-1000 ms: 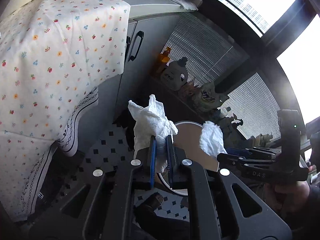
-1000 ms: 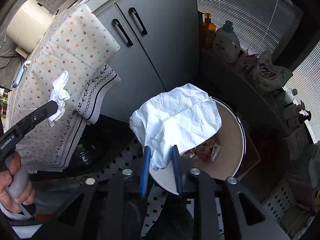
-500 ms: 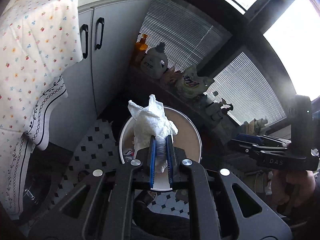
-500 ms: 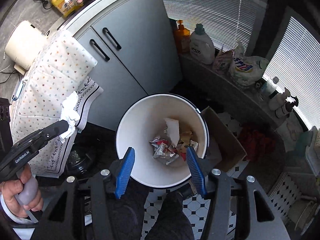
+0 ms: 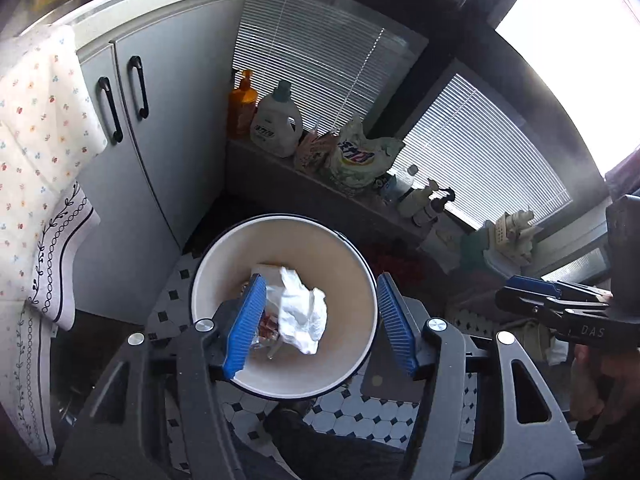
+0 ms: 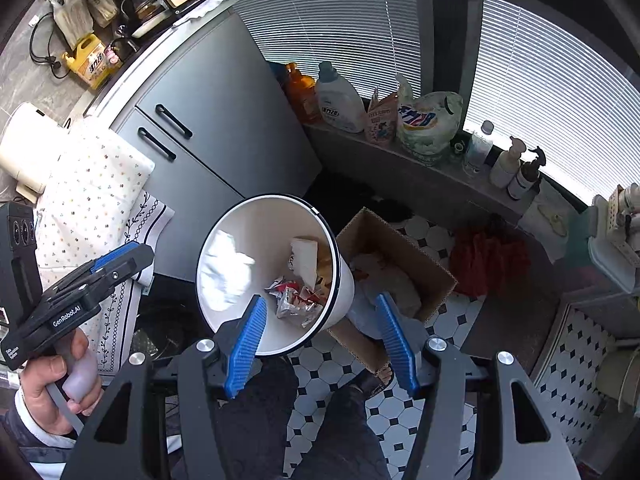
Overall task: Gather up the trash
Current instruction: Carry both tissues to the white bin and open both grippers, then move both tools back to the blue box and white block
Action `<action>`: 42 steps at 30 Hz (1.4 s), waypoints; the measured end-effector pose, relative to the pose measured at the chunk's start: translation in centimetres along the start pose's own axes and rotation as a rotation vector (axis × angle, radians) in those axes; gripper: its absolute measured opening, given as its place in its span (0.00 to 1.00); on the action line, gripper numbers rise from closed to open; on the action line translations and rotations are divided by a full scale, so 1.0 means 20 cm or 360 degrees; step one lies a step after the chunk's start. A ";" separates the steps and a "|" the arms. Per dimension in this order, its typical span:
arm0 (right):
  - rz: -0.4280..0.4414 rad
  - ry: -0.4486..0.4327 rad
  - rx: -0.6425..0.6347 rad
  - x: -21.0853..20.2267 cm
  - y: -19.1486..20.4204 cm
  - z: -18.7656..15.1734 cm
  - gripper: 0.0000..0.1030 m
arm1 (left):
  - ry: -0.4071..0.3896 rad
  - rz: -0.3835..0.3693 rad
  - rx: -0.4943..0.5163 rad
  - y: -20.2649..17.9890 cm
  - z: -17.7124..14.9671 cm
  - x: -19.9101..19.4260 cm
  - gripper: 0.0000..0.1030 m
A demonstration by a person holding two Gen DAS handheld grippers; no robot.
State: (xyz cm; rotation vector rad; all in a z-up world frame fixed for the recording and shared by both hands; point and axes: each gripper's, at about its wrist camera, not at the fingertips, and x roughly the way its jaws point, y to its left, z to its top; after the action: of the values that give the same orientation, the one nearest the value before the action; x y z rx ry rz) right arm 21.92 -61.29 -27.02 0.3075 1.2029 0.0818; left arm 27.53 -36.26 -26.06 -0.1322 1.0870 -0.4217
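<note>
Home kitchen/utility corner: grey cabinets (image 6: 224, 120), detergent bottles (image 6: 338, 98) on sill, tiled floor (image 6: 452, 320).

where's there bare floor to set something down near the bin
Bare tile lies between the cardboard box and the red cloth, and more in front of the bin. The window ledge is crowded with bottles; the bin and box touch.
</note>
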 end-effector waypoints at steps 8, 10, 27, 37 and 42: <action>0.0100 -0.0026 -0.0076 0.02 0.15 0.07 0.67 | -0.0115 0.0166 -0.0071 0.14 0.03 -0.21 0.66; 0.0131 -0.0047 -0.0110 0.02 0.21 0.11 0.72 | -0.0157 0.0205 -0.0103 0.20 0.04 -0.28 0.71; 0.0358 -0.0216 -0.0480 -0.05 1.08 0.46 0.92 | -0.0568 0.0528 -0.0464 0.80 0.08 -0.96 0.94; 0.0457 -0.0226 -0.0695 0.00 1.70 0.55 0.92 | -0.0722 0.0655 -0.0640 1.24 0.05 -1.27 0.94; 0.0490 -0.0222 -0.0799 0.05 2.02 0.56 0.92 | -0.0778 0.0711 -0.0724 1.48 0.03 -1.38 0.94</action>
State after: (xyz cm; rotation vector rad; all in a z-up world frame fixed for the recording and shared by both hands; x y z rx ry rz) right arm 36.72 -24.68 -13.19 0.0519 0.9512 0.6102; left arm 25.07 1.66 -11.92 -0.3655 0.6818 0.2598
